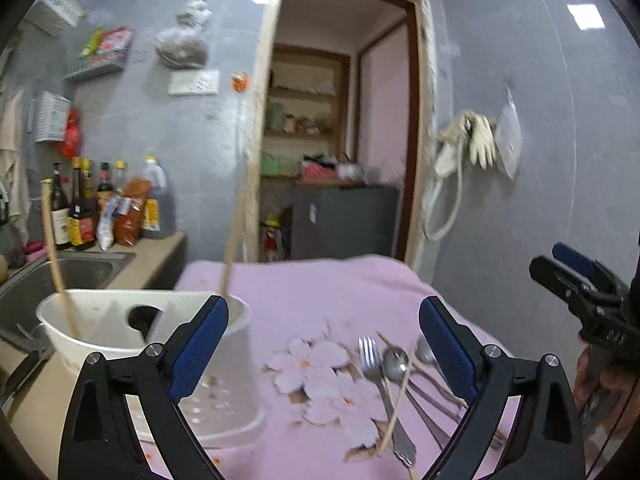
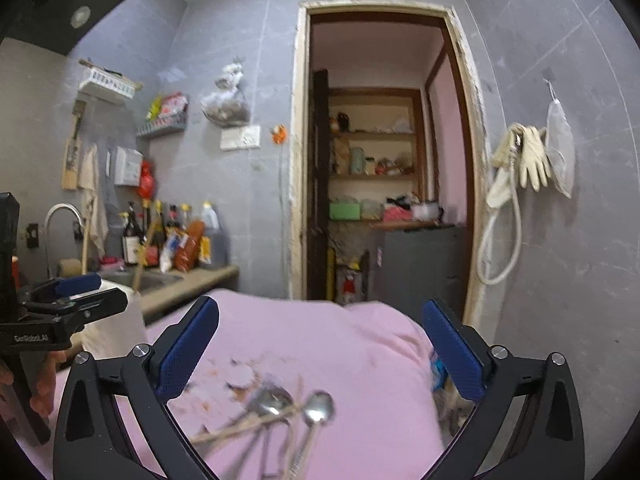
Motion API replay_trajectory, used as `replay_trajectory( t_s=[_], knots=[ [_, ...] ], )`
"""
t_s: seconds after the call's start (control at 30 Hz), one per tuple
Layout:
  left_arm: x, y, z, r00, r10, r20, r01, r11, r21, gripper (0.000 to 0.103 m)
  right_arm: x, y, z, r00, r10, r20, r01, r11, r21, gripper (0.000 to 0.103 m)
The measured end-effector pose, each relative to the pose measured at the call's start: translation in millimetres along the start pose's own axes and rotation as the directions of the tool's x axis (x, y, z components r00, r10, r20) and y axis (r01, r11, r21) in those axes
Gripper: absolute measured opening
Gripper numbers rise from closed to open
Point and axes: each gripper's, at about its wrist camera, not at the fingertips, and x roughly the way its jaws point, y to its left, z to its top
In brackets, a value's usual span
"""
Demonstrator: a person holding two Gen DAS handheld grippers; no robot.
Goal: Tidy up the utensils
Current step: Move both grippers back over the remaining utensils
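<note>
1. Grey tiled walls [image 1: 520, 100] and an open doorway [image 1: 340, 120] stand behind a table under a pink cloth [image 1: 320, 292] printed with flowers.
2. Left wrist view: the left gripper [image 1: 324, 344] has its jaws spread wide, with nothing between them.
3. At near left a white holder [image 1: 100, 332] stands on the cloth, with two chopsticks [image 1: 60, 264] leaning in it.
4. At near right a fork [image 1: 378, 380], spoons [image 1: 396, 364] and loose chopsticks lie piled on the cloth, just inside the right finger.
5. At far left a sink [image 1: 60, 272] sits by a row of bottles [image 1: 104, 204]; the right gripper [image 1: 576, 276] shows at the right edge.
6. Right wrist view: the right gripper [image 2: 320, 352] also has its jaws spread, empty, above the blurred spoons [image 2: 296, 404].
7. The left gripper [image 2: 68, 296] shows at the left, held by a hand [image 2: 44, 380].
</note>
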Motion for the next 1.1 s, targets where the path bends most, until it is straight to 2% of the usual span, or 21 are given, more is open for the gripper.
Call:
replay_trajectory(
  t_s=[0.17, 0.33, 0.5, 0.57, 0.77, 0.9, 0.93, 1.03, 1.1],
  knots=[
    [28, -17, -12, 0.991, -0.041, -0.13, 0.044, 0.999, 0.02, 0.094, 9, -20, -13, 0.993, -0.015, -0.119, 0.019, 0.999, 0.031, 0.103],
    [52, -29, -26, 0.966, -0.081, -0.246, 0.092, 0.995, 0.035, 0.094, 21, -28, -25, 0.976, -0.008, -0.217, 0.02, 0.998, 0.053, 0.099],
    [75, -35, -33, 0.936, -0.095, -0.34, 0.119, 0.992, 0.05, 0.093, 37, -30, -40, 0.943, 0.025, -0.331, -0.003, 0.998, 0.066, 0.084],
    [83, -34, -35, 0.922, -0.102, -0.374, 0.125, 0.992, 0.036, 0.092, 42, -30, -45, 0.928, 0.043, -0.371, -0.017, 0.997, 0.072, 0.072],
    [109, -28, -41, 0.865, -0.136, -0.482, 0.141, 0.99, -0.025, 0.069, 58, -27, -61, 0.863, 0.106, -0.493, -0.062, 0.993, 0.105, 0.043],
    [127, -22, -46, 0.814, -0.171, -0.555, 0.156, 0.985, -0.074, 0.054, 66, -23, -66, 0.829, 0.148, -0.539, -0.094, 0.987, 0.127, 0.034],
    [132, -21, -48, 0.798, -0.174, -0.578, 0.155, 0.985, -0.082, 0.051, 68, -22, -66, 0.822, 0.155, -0.548, -0.1, 0.986, 0.13, 0.032],
    [145, -21, -53, 0.764, -0.169, -0.623, 0.147, 0.985, -0.088, 0.041, 71, -19, -70, 0.803, 0.171, -0.571, -0.116, 0.984, 0.132, 0.029],
    [149, -20, -55, 0.757, -0.161, -0.634, 0.141, 0.987, -0.082, 0.038, 73, -18, -71, 0.795, 0.176, -0.581, -0.121, 0.984, 0.132, 0.029]
  ],
)
